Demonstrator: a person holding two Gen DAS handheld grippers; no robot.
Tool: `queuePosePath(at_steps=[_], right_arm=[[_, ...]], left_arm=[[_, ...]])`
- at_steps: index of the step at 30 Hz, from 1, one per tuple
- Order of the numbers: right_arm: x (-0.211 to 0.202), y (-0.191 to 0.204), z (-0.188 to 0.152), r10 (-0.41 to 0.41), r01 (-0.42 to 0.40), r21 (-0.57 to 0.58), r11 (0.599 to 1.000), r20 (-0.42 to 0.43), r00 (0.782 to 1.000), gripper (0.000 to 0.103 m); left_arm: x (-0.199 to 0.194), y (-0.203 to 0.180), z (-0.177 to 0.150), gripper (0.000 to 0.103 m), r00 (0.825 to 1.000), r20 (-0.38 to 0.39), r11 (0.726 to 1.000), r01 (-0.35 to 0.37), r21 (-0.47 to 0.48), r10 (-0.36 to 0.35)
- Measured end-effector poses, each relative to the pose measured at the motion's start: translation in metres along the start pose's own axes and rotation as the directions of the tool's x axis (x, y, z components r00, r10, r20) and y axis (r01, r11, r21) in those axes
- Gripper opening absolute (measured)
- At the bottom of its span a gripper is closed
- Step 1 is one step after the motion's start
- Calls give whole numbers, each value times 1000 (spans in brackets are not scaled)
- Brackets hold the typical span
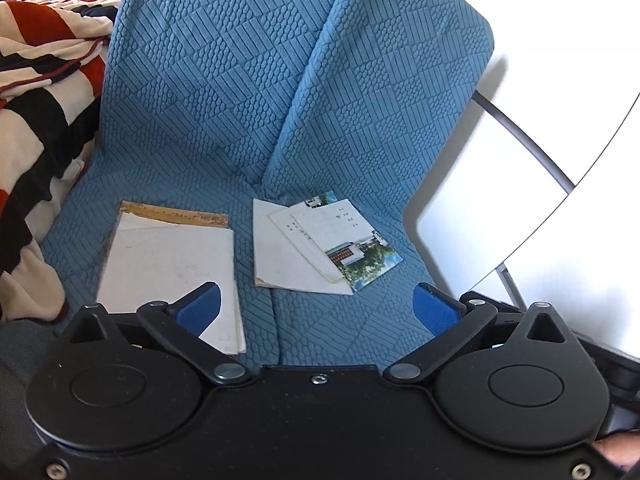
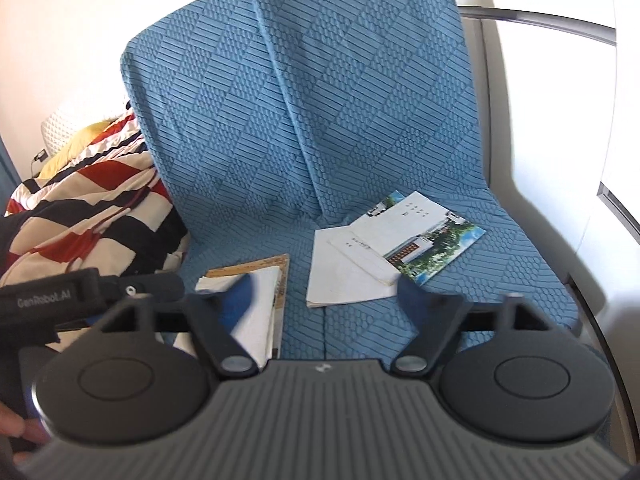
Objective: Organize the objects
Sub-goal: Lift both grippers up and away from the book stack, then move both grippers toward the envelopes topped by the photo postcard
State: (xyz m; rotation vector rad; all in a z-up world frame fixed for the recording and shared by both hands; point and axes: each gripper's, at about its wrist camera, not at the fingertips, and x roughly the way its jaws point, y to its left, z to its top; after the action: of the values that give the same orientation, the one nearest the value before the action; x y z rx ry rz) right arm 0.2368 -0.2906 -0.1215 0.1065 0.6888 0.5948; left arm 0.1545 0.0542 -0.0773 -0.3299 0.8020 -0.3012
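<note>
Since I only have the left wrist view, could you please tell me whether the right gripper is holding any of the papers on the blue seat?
Observer: No. The right gripper has its jaws open, with nothing held between them.
Operator: Thank you. Is anything lying beyond the striped blanket that I cannot see?
Observer: Yes. A white knitted cushion sits against the wall behind the striped blanket.
</note>
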Motion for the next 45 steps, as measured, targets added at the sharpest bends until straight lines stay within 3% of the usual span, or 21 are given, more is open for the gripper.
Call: queuePosePath(at_steps=[6, 33, 45], right_arm=[[-1, -19, -2, -56, 56, 16, 998, -12, 998, 88], [-15, -81, -19, -125, 124, 78, 989, 2, 992, 88], [19, -120, -50, -216, 211, 102, 972, 31, 976, 88]], left_arm=[[6, -9, -3, 102, 1000, -1, 1000, 9, 0, -9], [48, -61, -23, 102, 997, -23, 996, 79, 51, -78], [93, -65, -38, 102, 996, -48, 996, 82, 35, -81]])
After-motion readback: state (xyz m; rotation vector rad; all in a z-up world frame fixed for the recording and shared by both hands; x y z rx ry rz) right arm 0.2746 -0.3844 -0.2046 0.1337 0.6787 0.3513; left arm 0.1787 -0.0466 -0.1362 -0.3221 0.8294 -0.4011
